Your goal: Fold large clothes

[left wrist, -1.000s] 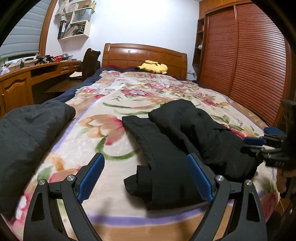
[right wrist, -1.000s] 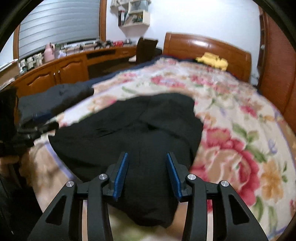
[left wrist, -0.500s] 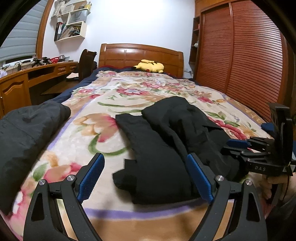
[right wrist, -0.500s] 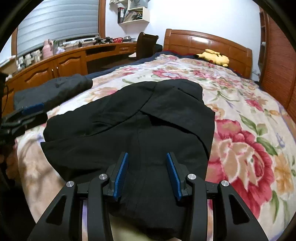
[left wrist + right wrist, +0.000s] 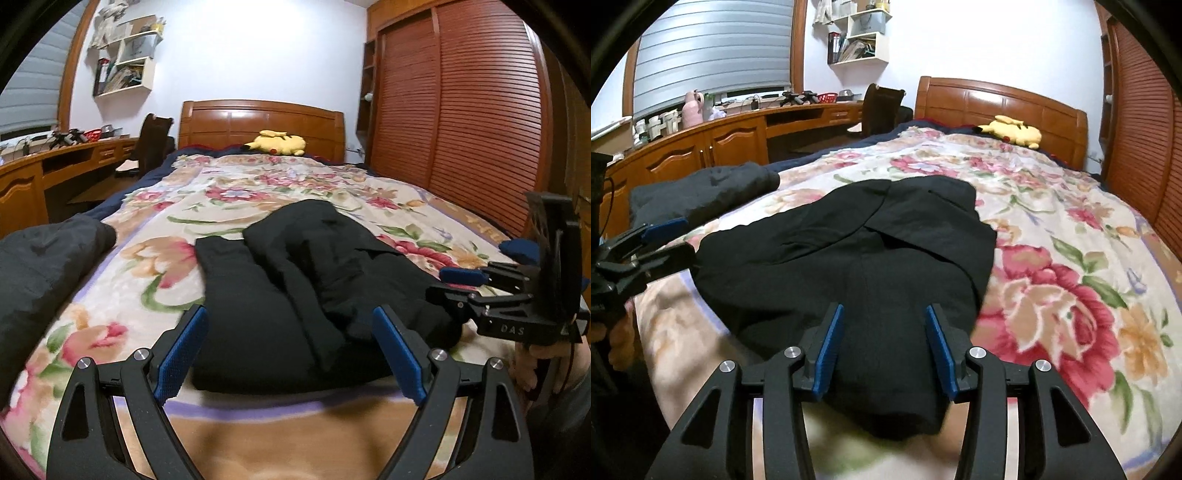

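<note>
A black garment (image 5: pixel 295 295) lies bunched and partly folded on a floral blanket (image 5: pixel 155 266), at the foot end of the bed and well apart from the yellow plush toy (image 5: pixel 279 142) at the wooden headboard (image 5: pixel 258 122). Compared with a second ago, both wrist views have drawn nearer the garment, which now fills more of each view. The left gripper (image 5: pixel 288 350) hovers over the garment's near edge with its jaws spread wide and nothing clamped between the blue pads (image 5: pixel 181 354). The right gripper (image 5: pixel 884 350), half-parted a second ago, is opening its jaws a little further above the garment's near hem; dark cloth lies beneath and between the fingers, which do not pinch it. A second dark garment (image 5: pixel 701 192) rests on the side of the blanket toward the desk (image 5: pixel 701 144).
</note>
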### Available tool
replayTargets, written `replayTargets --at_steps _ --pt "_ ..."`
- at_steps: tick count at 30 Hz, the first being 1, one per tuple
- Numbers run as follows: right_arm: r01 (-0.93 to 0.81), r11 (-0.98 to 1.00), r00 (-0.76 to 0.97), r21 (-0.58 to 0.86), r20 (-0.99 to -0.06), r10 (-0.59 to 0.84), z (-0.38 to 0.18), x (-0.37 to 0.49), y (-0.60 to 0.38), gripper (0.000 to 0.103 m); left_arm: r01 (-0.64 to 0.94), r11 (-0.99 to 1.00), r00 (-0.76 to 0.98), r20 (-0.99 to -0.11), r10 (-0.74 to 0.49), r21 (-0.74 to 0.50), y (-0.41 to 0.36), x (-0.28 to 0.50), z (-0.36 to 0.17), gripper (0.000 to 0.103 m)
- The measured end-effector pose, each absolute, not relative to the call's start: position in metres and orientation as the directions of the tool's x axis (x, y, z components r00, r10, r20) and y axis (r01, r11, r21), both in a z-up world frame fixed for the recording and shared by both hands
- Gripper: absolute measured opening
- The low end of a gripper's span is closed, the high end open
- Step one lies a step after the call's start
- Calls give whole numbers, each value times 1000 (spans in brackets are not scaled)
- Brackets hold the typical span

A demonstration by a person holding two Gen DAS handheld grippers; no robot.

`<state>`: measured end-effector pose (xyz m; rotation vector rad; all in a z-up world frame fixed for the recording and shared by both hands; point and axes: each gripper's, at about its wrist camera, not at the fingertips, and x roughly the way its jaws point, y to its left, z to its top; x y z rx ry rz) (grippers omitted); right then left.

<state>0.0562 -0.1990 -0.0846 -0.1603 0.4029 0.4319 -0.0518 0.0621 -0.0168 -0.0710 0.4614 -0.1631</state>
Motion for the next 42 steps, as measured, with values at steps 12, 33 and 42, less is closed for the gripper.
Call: replayTargets --at_steps 12,33,42 --pt "-408 913 848 -27 -381 368 -77 45 -235 49 214 973 823 -521 -226 -83 26 -32 -21 50" --pt "-501 864 809 44 -332 486 -77 41 -228 49 87 992 849 -528 -27 88 84 -26 29 6" --pt "-569 822 782 17 -298 547 -76 45 -204 36 48 995 805 -594 13 87 102 -31 -19 6"
